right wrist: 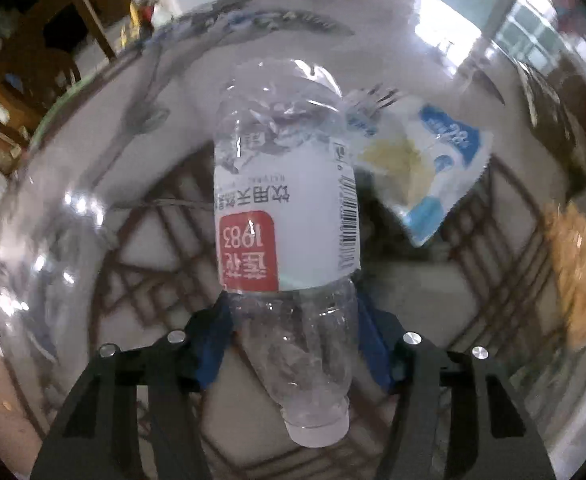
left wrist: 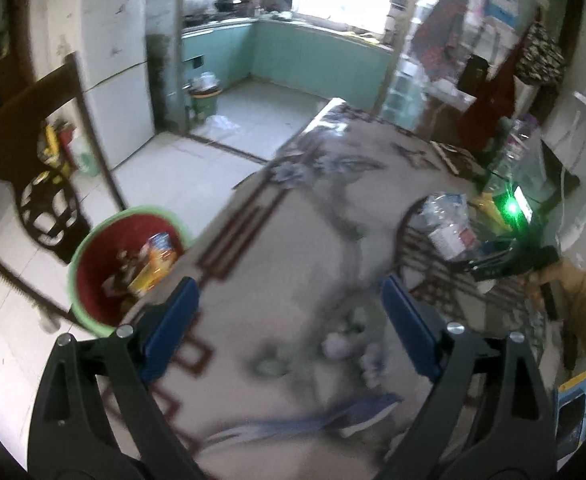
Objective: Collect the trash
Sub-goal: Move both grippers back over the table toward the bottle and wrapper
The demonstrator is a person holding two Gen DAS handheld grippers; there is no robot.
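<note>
Glossy patterned table (left wrist: 293,240) w/ kitchen (left wrist: 273,48) behind

Beside the table's (left wrist: 293,248) left edge, a bin (left wrist: 93,280) with trash; on the table, a plastic bottle (right wrist: 289,208), a wrapper (right wrist: 425,168) to its right.
</note>
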